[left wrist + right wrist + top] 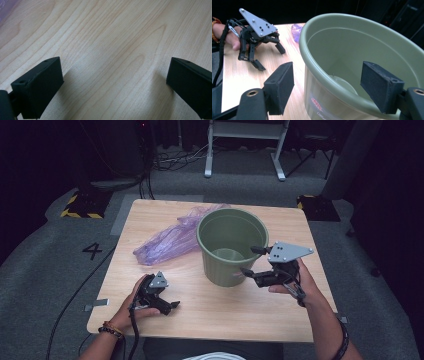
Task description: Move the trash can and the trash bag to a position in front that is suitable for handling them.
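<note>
The scene holds one olive-green round plastic bucket [227, 245], one crumpled translucent purple plastic bag [167, 240], one light wooden tabletop [210, 312] and two black hand-held grippers.

Right gripper [253, 260]: the fingers are spread wide and pinch nothing. In the right gripper view the bucket rim [342, 82] passes between them, one finger [280, 87] outside the wall and the other finger [380, 86] over the interior; no pad presses on the rim, and whether either pad touches the wall cannot be told. In the high view the fingers stand at the right side of the bucket, at rim height, with the grey three-cornered plate [287, 252] on top.

Left gripper [167, 306]: in the left gripper view the fingers [40, 87] are spread wide apart with only bare wood grain between them, close above the tabletop; contact with the wood cannot be told. They hold nothing.

The bucket stands upright just ahead of and between the right fingers, and well apart from the left fingers, beyond them and to their right. It appears empty, with a label visible low on its outer wall in the right gripper view.

The purple bag lies flat on the tabletop beyond the left fingers, its far end touching the left side of the bucket. The bucket stands between the bag and the right fingers.
</note>
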`<state>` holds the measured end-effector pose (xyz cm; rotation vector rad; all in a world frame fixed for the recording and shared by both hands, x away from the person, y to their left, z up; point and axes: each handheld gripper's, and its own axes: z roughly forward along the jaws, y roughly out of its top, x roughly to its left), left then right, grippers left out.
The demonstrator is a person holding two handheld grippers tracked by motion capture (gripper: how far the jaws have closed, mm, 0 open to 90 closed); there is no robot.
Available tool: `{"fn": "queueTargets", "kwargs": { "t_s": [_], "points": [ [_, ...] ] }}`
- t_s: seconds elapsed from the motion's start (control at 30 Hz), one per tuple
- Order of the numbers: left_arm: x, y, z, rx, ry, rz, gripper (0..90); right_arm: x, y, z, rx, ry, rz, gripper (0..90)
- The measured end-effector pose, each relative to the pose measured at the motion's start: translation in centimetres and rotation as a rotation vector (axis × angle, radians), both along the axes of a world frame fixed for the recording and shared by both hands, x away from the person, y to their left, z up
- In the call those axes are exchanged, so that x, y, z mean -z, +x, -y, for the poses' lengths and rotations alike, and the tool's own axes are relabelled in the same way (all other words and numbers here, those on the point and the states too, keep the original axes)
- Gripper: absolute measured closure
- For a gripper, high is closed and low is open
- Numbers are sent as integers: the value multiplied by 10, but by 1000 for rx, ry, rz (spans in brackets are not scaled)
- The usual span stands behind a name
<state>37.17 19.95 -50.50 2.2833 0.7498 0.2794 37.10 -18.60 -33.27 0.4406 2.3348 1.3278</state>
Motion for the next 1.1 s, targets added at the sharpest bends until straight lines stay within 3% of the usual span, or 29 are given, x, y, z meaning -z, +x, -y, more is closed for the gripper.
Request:
{"fn": "queueTargets", "kwargs": {
  "t_s": [0.23,0.3,0.5,0.53,0.77,0.9,1.1],
  "points": [
    [0,0,0,0,0,0,5,2,12,-13,-19,-28,-57,314],
    [0,0,0,1,0,1,5,3,15,-16,-42,-17,-87,354],
    [0,0,0,1,0,1,5,8,24,-20,-60,-42,-147,448],
    [0,0,0,0,0,0,5,10,27,-22,-71,-58,-161,499],
    [0,0,0,0,0,0,5,9,31,-28,-118,-84,-169,619],
    [0,0,0,0,0,0,5,7,29,-39,-187,-114,-172,725],
    [0,0,0,0,0,0,5,5,22,-46,-199,-147,-155,749]
  ]
}}
